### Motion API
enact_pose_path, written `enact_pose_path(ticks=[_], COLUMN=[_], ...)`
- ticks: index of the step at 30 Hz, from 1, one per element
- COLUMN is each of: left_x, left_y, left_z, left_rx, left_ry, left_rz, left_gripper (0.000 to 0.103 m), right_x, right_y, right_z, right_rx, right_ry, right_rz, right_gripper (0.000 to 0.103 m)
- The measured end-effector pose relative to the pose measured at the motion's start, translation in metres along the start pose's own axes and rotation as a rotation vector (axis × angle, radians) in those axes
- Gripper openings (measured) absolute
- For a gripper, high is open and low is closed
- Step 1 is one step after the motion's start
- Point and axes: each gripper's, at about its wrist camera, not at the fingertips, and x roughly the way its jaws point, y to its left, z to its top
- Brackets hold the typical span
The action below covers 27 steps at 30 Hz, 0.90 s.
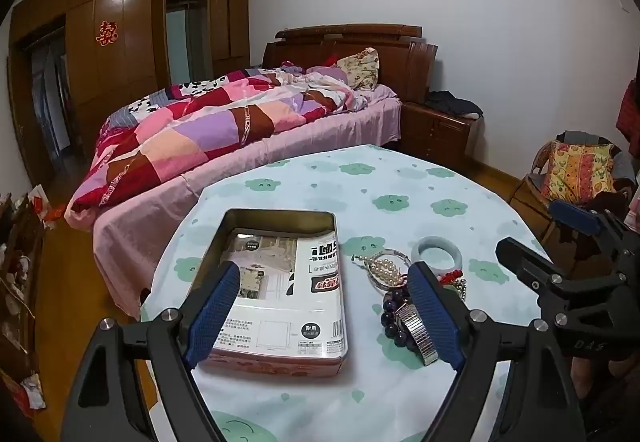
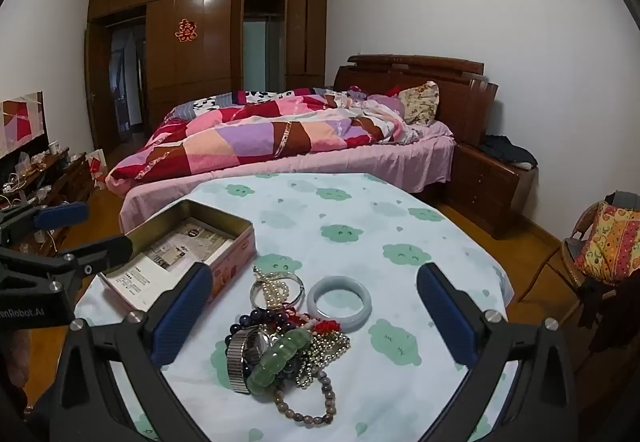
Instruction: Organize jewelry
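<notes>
A heap of jewelry [image 2: 284, 350] lies on the round table: a metal-band watch [image 2: 240, 358], a green bead bracelet [image 2: 280, 358], dark beads, chains and a pearl string [image 2: 276, 288]. A pale jade bangle [image 2: 340, 302] rests just behind the heap. An open tin box [image 1: 276, 282] lined with printed paper stands to the left. My left gripper [image 1: 324, 282] is open above the box's near end, with the heap [image 1: 404, 302] at its right finger. My right gripper [image 2: 316, 290] is open, its fingers wide on either side of the heap and not touching it.
The table [image 2: 360, 226] has a light cloth with green cloud prints. Behind it is a bed [image 2: 300, 137] with a patchwork quilt. A nightstand [image 2: 492, 181] is at back right, a chair with a cushion [image 2: 608, 242] at right, and a cluttered low cabinet [image 2: 44, 177] at left.
</notes>
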Motion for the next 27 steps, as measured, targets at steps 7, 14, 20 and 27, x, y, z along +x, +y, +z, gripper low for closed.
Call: enact_pose_path(ticks=[7,14,20,27], left_x=[0.0044,0.0074,0.0068,0.0062], left_y=[0.0004,0.0012,0.002,0.0014], left_z=[-0.0018,-0.0043,-0.0034,-0.0032], left_rx=[-0.012,-0.011,-0.011,-0.001], left_ry=[0.019,0.016,0.016,0.015], left_rz=[-0.005,-0.002,-0.002,0.006], left_gripper=[0.086,0.086,0.086,0.086], right_x=[0.001,0.0016,0.0024,0.003], right_y=[-0.0011,-0.002,-0.0017,-0.0034], right_z=[-0.0014,-0.0022,-0.002,-0.0048], right_rx=[0.005,0.006,0.007,0.008], right_ry=[0.003,0.008,0.008,0.009], right_rz=[0.003,0.005,0.003,0.005], right_gripper=[0.103,0.103,0.103,0.103])
